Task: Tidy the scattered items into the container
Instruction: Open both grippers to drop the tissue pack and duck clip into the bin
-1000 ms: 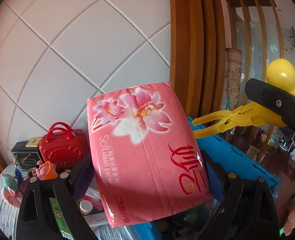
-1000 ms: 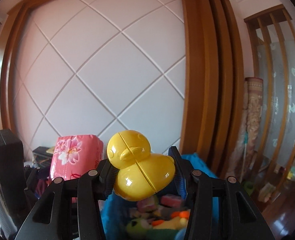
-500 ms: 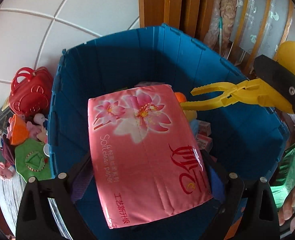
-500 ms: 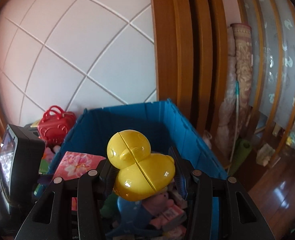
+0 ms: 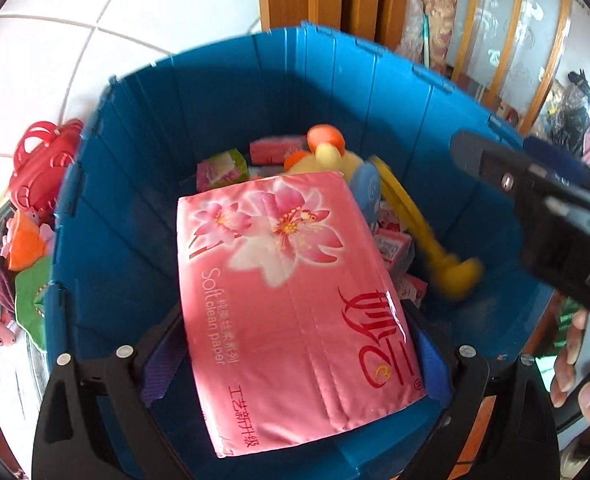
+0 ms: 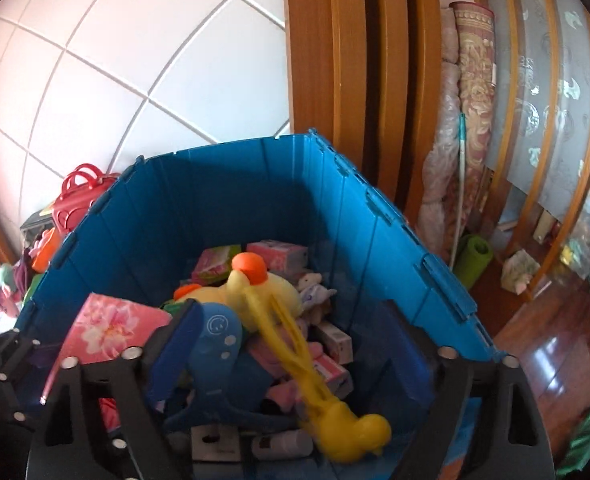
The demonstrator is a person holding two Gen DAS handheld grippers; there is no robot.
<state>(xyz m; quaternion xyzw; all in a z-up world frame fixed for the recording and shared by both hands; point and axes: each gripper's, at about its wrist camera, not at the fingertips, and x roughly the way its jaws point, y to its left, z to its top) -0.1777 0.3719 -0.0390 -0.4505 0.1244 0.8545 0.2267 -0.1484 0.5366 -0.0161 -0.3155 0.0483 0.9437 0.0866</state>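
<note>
My left gripper [image 5: 295, 340] is shut on a pink tissue pack [image 5: 295, 300] and holds it tilted over the open blue bin [image 5: 215, 100]. The right gripper [image 6: 295, 332] hangs above the same bin [image 6: 223, 184], and its jaws are opening wide. A yellow duck-shaped tong toy [image 6: 347, 432] lies blurred between and below those fingers, free of the pads, on the pile in the bin. The same toy [image 5: 455, 272] shows in the left wrist view, right of the pack. The pack [image 6: 111, 328] also appears at the left of the right wrist view.
The bin holds a yellow plush duck [image 6: 263, 284], small pink boxes [image 6: 279, 254] and a blue plastic piece [image 6: 215, 340]. A red toy handbag [image 5: 43, 160] and plush toys [image 5: 23, 240] lie left of the bin. Rolled carpets [image 6: 467, 120] and a green mat [image 6: 473, 256] stand to the right.
Both grippers have sunk and tipped down over the blue bin. The right gripper has let go of the yellow duck toy, which has dropped into the bin. The left still holds the pack.
</note>
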